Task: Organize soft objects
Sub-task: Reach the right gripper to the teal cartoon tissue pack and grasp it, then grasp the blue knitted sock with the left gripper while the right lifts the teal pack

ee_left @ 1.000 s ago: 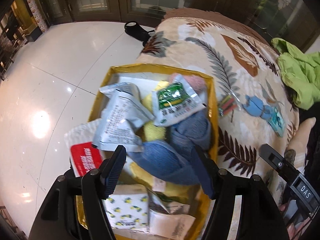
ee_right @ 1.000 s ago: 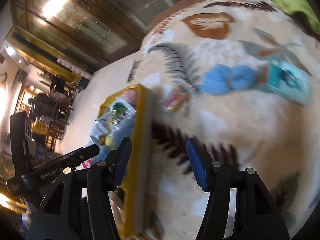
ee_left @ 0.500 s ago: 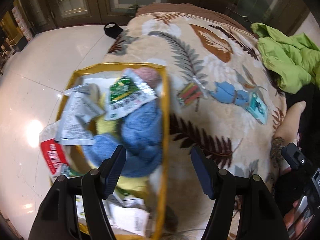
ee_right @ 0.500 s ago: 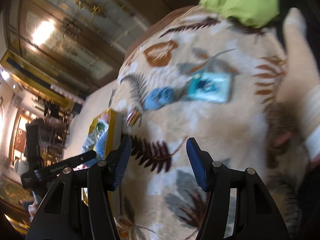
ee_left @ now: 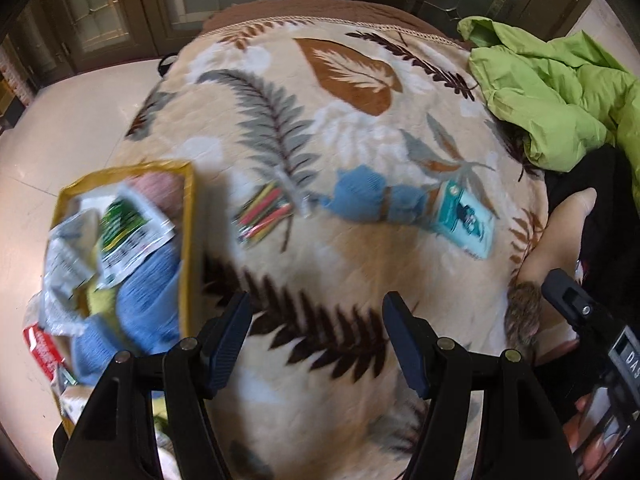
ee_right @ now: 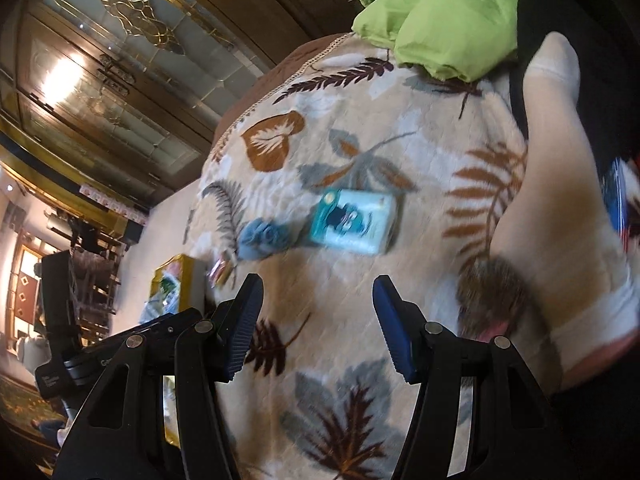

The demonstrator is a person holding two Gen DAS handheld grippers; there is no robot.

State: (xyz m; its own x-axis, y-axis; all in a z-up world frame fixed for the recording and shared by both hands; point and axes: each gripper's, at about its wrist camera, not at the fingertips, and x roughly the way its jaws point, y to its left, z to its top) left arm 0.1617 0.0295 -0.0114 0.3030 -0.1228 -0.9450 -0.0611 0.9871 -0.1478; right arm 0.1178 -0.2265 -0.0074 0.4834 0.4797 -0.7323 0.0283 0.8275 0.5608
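A blue soft item with a teal card label (ee_left: 374, 198) lies on the leaf-patterned blanket (ee_left: 340, 112); it also shows in the right wrist view (ee_right: 264, 238) with its label (ee_right: 354, 222). A small packet of coloured sticks (ee_left: 262, 216) lies left of it. A yellow-rimmed box (ee_left: 186, 240) at the left holds blue and yellow cloths and foil packets. My left gripper (ee_left: 316, 338) is open and empty above the blanket, right of the box. My right gripper (ee_right: 316, 320) is open and empty, nearer than the blue item.
A green jacket (ee_left: 560, 92) lies at the far right of the blanket, also in the right wrist view (ee_right: 436, 16). A person's socked foot (ee_right: 560, 200) rests at the right. Pale tiled floor (ee_left: 60, 128) lies left of the bed.
Both grippers have swung right, away from the box and over the blanket. The blue item and its label now sit nearer the middle of both views. Both stay open.
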